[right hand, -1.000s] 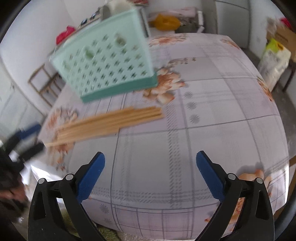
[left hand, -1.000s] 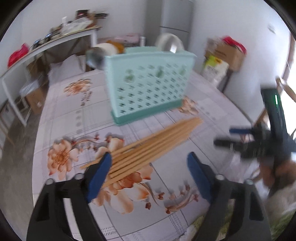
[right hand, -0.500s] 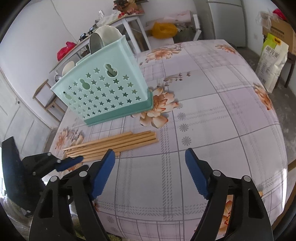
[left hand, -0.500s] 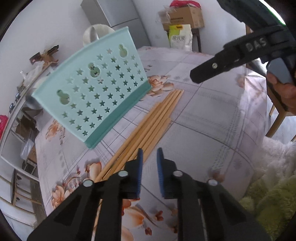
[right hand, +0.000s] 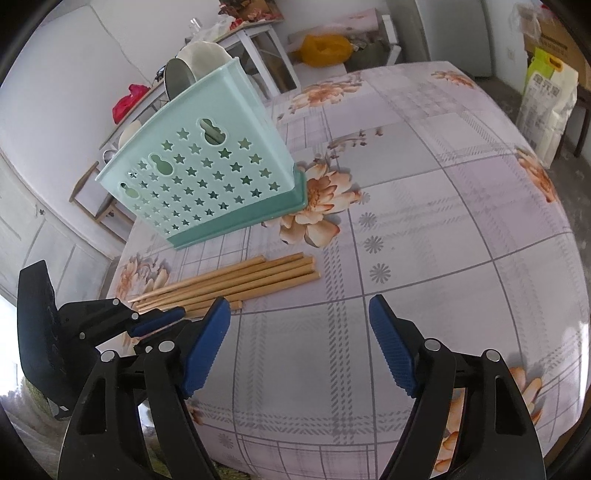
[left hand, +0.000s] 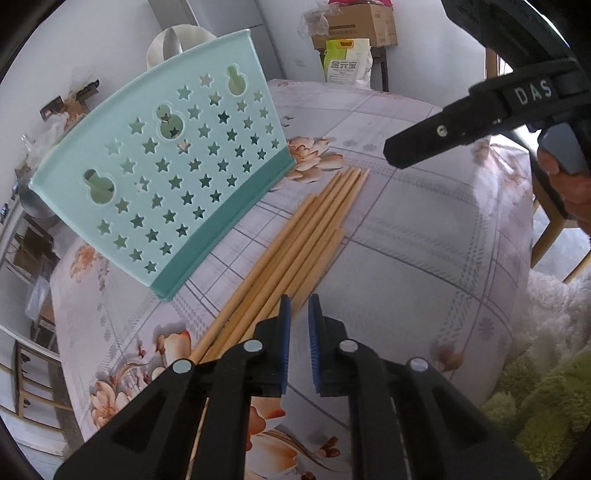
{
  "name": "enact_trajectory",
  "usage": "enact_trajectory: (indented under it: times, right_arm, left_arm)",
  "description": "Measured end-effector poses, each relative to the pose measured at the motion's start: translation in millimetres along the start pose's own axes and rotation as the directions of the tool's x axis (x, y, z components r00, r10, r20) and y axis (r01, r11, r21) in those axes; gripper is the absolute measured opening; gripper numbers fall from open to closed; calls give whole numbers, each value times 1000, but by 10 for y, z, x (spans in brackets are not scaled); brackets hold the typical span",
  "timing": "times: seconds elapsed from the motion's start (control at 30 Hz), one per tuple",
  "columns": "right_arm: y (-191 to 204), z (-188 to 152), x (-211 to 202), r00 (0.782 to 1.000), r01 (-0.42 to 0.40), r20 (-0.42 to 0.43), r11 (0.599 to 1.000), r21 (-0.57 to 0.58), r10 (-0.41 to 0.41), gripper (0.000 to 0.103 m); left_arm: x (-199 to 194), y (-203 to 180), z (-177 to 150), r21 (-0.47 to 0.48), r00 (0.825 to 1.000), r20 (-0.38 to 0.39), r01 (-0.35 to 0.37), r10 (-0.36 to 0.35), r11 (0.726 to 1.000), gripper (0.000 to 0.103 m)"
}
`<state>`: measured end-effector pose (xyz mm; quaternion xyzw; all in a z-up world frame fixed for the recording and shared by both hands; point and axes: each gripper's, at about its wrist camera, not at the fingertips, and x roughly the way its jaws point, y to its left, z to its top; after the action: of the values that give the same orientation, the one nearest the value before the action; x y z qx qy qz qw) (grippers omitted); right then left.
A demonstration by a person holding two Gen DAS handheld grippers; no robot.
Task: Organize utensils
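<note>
Several wooden chopsticks [left hand: 303, 236] [right hand: 240, 284] lie side by side on the flowered tablecloth, just in front of a mint-green holder [left hand: 166, 177] [right hand: 207, 177] with star-shaped holes. My left gripper [left hand: 298, 306] [right hand: 171, 321] is down at their near ends. Its jaws are closing to a thin slit, and the end of the rightmost chopstick runs in between the tips. My right gripper [right hand: 299, 302] hangs open over bare cloth to the right of the chopsticks, with nothing between its pads. One of its black fingers [left hand: 443, 136] shows in the left wrist view.
Bowls and plates [right hand: 195, 62] stand behind the holder. A rice bag [left hand: 347, 62] [right hand: 546, 107] and a cardboard box [left hand: 362, 22] sit past the table's far side. A wooden chair [left hand: 554, 236] and a green fluffy rug [left hand: 535, 406] lie off the near edge.
My left gripper rolled and came down to the near ends of the chopsticks, and its jaws went from wide apart to nearly together. My right gripper narrowed a little and stayed put.
</note>
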<state>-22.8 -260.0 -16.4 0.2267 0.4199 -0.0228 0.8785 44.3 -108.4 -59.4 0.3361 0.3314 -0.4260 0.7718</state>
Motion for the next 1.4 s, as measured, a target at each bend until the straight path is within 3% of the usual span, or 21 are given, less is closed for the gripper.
enact_trajectory:
  times: [0.17,0.53,0.73,0.87,1.07,1.4]
  right_arm:
    - [12,-5,21,1000,-1,-7,1000,0,1,73]
    - [10,-16,14,1000,2,-7,1000,6,-2,73]
    - [-7,-13,9,1000,-1,-7,1000,14,1,73]
    - [-11,-19,18,1000,-5,-11,1000,19,5,73]
    - [-10,-25,18,1000,-11,-16,1000,23,11,73]
    - [-8,-37,54,999,-12,-29,1000,27,13,73]
  left_arm:
    - [-4,41,-6,-41,996,-28,84,-85,996,9]
    - [-8,34,9,-30,1000,22,12,-11,999,10]
    - [-6,78,-8,-59,995,-5,97,-97,994,10]
    - [-33,70,-39,-81,993,-11,115,-116,990,10]
    - [-74,64,-29,-47,998,32,47,-45,998,10]
    - [42,34,49,1,999,32,32,-32,999,20]
